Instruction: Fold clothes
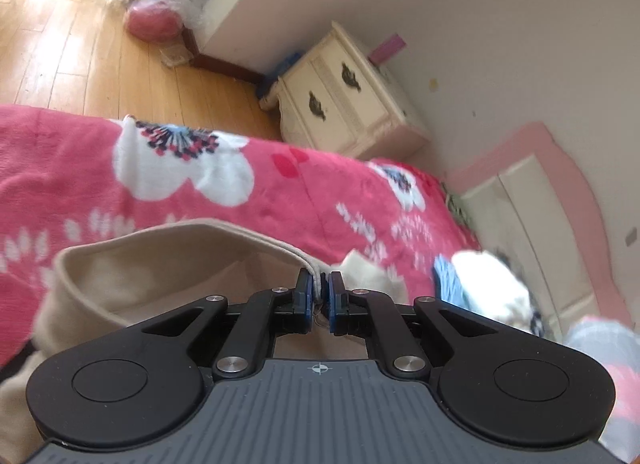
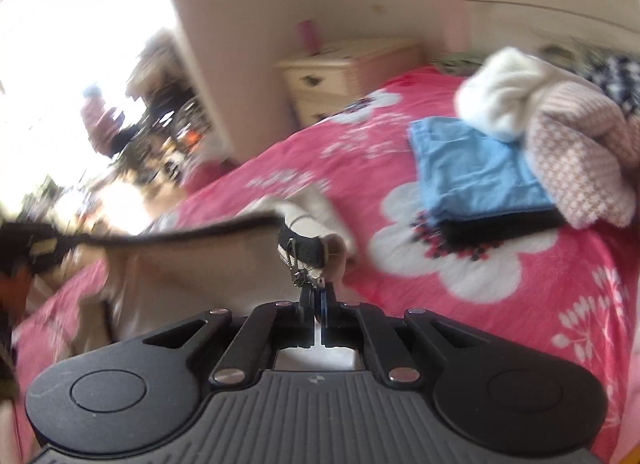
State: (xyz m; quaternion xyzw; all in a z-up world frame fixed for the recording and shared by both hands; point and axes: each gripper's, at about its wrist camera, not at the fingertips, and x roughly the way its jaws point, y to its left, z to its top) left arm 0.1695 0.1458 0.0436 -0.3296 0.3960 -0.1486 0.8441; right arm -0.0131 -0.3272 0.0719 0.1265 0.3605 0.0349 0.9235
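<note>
A beige garment [image 1: 160, 272] with a seamed edge lies over the pink flowered bedspread [image 1: 280, 192] in the left wrist view. My left gripper [image 1: 320, 284] is shut on that edge, the cloth pinched between its blue pads. In the right wrist view the same beige garment [image 2: 192, 264] hangs stretched to the left, its black trim blurred. My right gripper [image 2: 318, 296] is shut on the garment at its zipper end, the metal zipper pull just past the fingertips [image 2: 306, 300].
A stack of folded clothes, blue [image 2: 476, 168] over black, lies on the bed to the right, with white and pink knitwear [image 2: 576, 160] heaped beside it. A cream nightstand [image 1: 344, 100] stands by the wall beyond the bed. Wood floor [image 1: 80, 56] lies to the left.
</note>
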